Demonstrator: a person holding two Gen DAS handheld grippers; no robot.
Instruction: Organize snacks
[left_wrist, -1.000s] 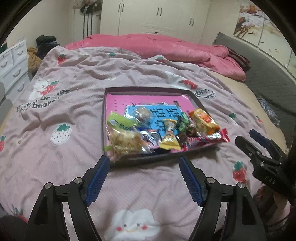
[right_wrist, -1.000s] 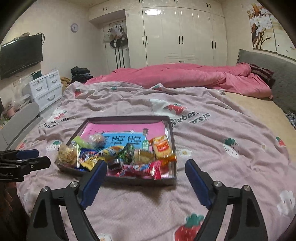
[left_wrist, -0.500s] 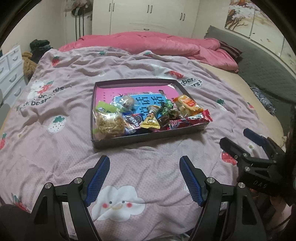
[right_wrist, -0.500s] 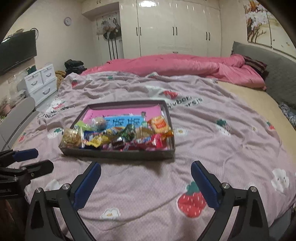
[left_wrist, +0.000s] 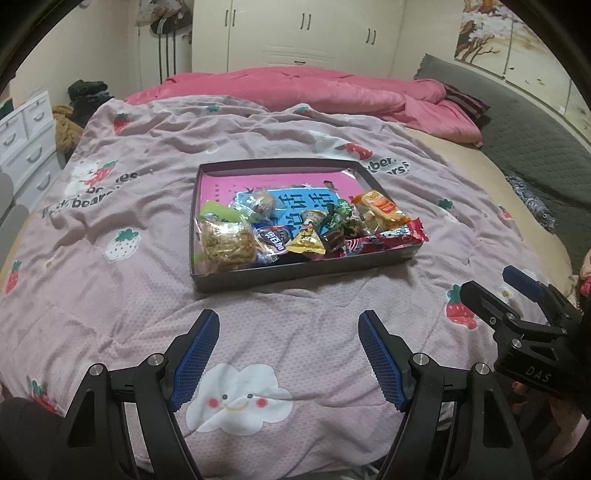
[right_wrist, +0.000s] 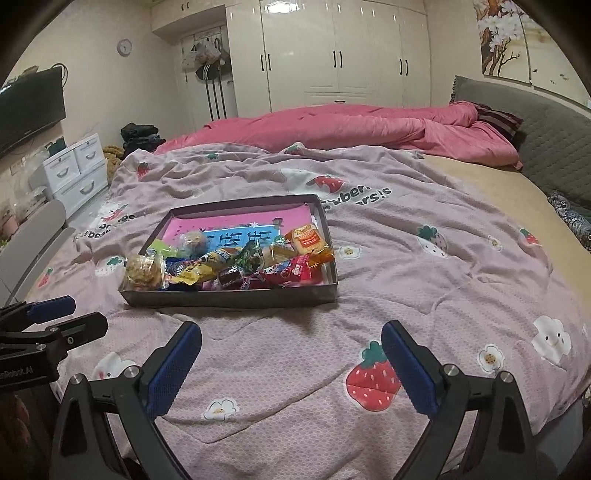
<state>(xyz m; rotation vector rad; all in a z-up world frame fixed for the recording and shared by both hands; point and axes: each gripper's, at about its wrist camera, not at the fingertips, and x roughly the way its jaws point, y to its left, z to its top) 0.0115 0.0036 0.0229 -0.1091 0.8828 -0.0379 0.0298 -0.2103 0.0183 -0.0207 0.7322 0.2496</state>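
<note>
A dark shallow tray (left_wrist: 295, 275) (right_wrist: 229, 297) with a pink and blue liner lies on the bed. Several wrapped snacks are heaped along its near side: a noodle cake pack (left_wrist: 227, 242) (right_wrist: 142, 271), a yellow pack (left_wrist: 306, 240), a red wrapper (left_wrist: 391, 234) (right_wrist: 291, 271) and an orange pack (left_wrist: 380, 210) (right_wrist: 308, 240). My left gripper (left_wrist: 287, 317) hovers open over the blanket short of the tray, with nothing between its blue pads. My right gripper (right_wrist: 291, 326) is likewise open wide and empty, also short of the tray. Each gripper shows at the edge of the other's view (left_wrist: 489, 280) (right_wrist: 86, 310).
The tray rests on a lilac strawberry-print blanket (left_wrist: 155, 302). A pink duvet (right_wrist: 351, 129) is bunched at the far end, and a grey headboard (right_wrist: 546, 136) runs along the right. White drawers (right_wrist: 77, 173) and a TV (right_wrist: 29, 110) stand at left.
Both grippers have drawn back from the tray, which now sits farther off in both views. The right gripper's jaws have spread wider. The snacks have not moved.
</note>
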